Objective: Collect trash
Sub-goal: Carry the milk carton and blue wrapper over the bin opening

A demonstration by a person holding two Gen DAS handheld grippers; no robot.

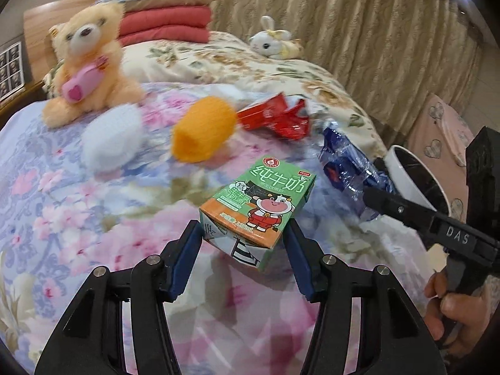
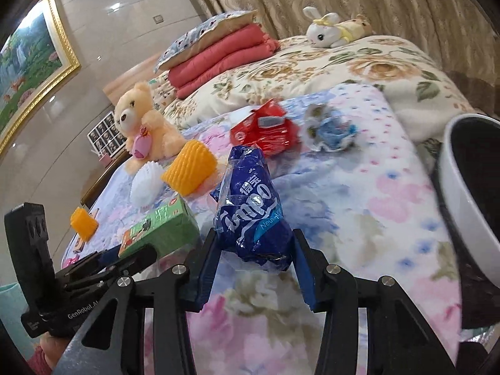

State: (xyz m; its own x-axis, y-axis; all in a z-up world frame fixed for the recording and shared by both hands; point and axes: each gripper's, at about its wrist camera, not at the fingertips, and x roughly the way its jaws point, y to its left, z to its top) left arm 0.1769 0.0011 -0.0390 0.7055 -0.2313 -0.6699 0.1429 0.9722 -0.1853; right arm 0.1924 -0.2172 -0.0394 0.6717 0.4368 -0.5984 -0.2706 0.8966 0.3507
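My left gripper (image 1: 243,231) is shut on a green milk carton (image 1: 265,200), its blue pads pressing both sides just above the floral bedspread (image 1: 78,218). My right gripper (image 2: 253,243) is shut on a crumpled blue plastic wrapper (image 2: 250,206), which sticks up between the pads. In the left wrist view the right gripper (image 1: 375,195) reaches in from the right with the blue wrapper (image 1: 343,162). The right wrist view shows the carton (image 2: 162,228) at lower left. A white bin (image 2: 462,218) with a dark inside stands close on the right.
On the bed lie a red wrapper (image 2: 262,128), an orange foam net (image 2: 190,165), a white foam net (image 2: 145,184), a smaller orange net (image 2: 83,222) and a crumpled light-blue wrapper (image 2: 328,128). A teddy bear (image 1: 87,59), a toy rabbit (image 1: 272,39) and folded red blankets (image 1: 165,28) sit farther back.
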